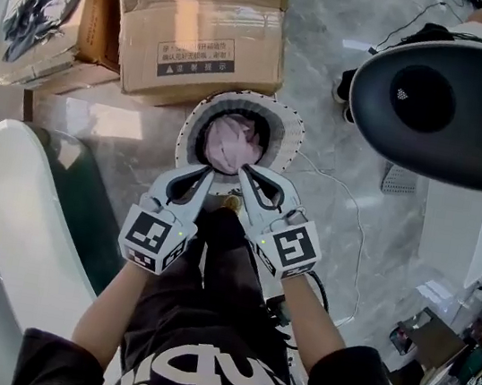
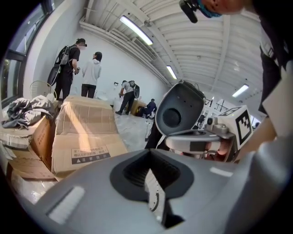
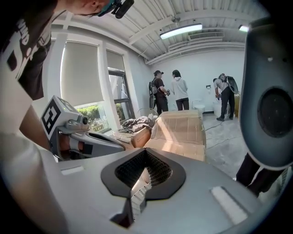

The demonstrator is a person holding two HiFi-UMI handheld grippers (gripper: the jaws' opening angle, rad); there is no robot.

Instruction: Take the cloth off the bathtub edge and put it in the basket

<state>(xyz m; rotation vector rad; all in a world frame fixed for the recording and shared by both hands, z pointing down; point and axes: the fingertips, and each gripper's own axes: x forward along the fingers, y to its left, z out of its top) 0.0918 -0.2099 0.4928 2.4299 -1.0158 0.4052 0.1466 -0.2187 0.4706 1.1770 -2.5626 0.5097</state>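
Already home: cloth sat in basket

Bunched and pink, the cloth lay inside the round, white-rimmed basket on the marble floor. The left gripper and the right gripper hovered at the basket's 6 o'clock rim, each with its jaws pressed together and nothing between them. A white bathtub curved away at 8 o'clock, a cardboard box stood at 12 o'clock and a black rounded shell loomed at 2 o'clock.
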